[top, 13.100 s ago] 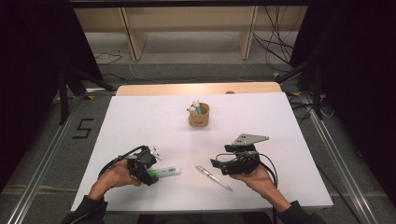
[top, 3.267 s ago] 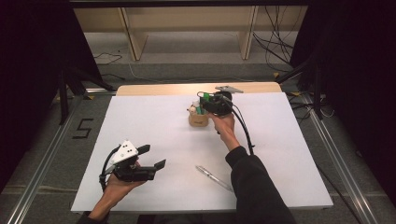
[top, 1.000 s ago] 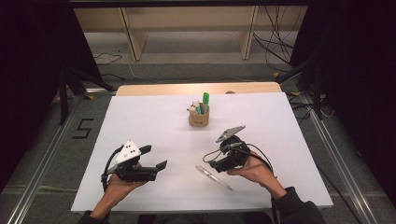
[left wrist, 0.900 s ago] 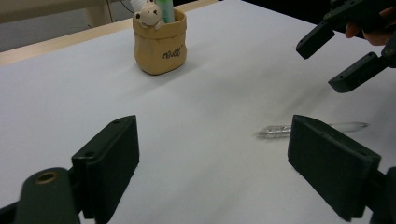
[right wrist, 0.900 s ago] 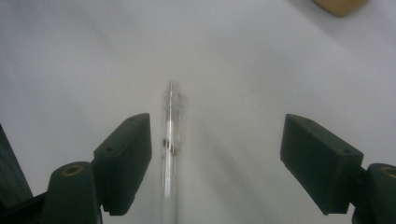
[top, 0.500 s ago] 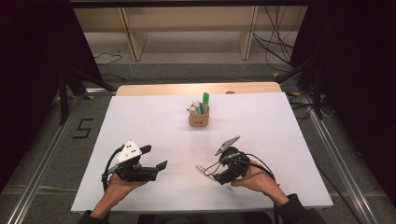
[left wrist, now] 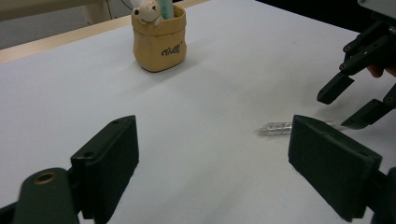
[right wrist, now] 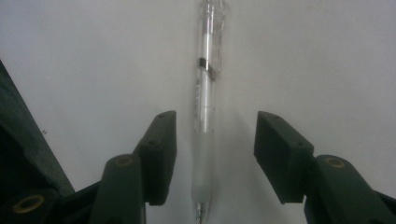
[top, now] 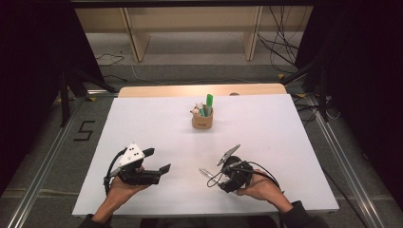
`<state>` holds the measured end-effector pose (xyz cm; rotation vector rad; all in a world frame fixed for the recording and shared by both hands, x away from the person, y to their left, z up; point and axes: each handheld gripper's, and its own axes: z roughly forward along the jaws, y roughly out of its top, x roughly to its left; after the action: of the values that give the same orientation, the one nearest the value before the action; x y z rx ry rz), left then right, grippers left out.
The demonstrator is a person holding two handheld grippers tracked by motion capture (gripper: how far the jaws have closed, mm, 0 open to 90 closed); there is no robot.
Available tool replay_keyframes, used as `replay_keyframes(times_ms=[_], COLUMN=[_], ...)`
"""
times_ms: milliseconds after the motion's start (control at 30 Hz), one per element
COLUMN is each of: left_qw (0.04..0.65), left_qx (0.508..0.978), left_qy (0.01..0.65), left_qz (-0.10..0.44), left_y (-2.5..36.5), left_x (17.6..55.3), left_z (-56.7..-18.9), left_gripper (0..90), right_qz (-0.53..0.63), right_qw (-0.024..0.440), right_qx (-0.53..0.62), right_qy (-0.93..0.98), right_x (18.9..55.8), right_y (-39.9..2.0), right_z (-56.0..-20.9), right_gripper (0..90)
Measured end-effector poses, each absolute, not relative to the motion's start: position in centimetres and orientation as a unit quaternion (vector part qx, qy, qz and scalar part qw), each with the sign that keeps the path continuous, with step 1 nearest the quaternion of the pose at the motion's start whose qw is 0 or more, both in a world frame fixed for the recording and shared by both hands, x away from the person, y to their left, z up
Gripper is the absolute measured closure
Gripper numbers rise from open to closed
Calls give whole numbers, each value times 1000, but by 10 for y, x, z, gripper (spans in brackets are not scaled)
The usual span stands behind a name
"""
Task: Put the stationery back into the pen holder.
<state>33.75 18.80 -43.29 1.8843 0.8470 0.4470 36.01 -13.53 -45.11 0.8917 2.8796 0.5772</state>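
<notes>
A clear pen (right wrist: 205,93) lies flat on the white table (top: 285,142), also seen in the high view as the pen (top: 205,171) near the front edge. My right gripper (right wrist: 215,135) is lowered over it, one jaw on each side of the barrel. Its jaws have just been closing but stand apart from the pen, so it is open. My left gripper (top: 157,160) rests at the front left, open and with nothing in it. The left gripper view (left wrist: 219,158) looks across at the pen (left wrist: 275,127) and the right gripper (left wrist: 352,100).
A tan pen holder (top: 202,121) with a small bear figure and a green marker (top: 209,100) stands at the table's middle back; it is also seen as the holder (left wrist: 159,37). A wooden strip (top: 157,90) edges the far side. Metal rails (top: 347,156) flank the table.
The green marker went from the table into the holder. My right gripper came back from the holder, sank over the pen and narrowed its jaws. The left hand kept still over the last second.
</notes>
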Motion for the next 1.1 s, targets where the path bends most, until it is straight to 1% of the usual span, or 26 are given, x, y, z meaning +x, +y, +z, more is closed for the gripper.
replay_keyframes(times_ms=[367, 567, 667, 867, 1100], left_qw=[491, 491, 491, 489, 489], left_qx=[777, 777, 778, 779, 780], left_qy=[349, 347, 347, 346, 345], left_qz=[184, 184, 184, 184, 183], left_y=[188, 188, 187, 187, 186], left_x=[337, 337, 337, 337, 337], left_z=[-433, -433, -433, -434, -434], left_gripper=[159, 159, 159, 159, 159], right_qz=[172, 165, 156, 143, 126], right_qw=[26, 37, 47, 46, 55], right_qx=[282, 279, 270, 277, 264], right_qy=[943, 945, 949, 949, 955], right_x=[357, 355, 355, 354, 355], right_y=[-132, -131, -129, -125, -120], right_z=[-458, -460, -460, -459, -458], right_gripper=[654, 723, 740, 784, 794])
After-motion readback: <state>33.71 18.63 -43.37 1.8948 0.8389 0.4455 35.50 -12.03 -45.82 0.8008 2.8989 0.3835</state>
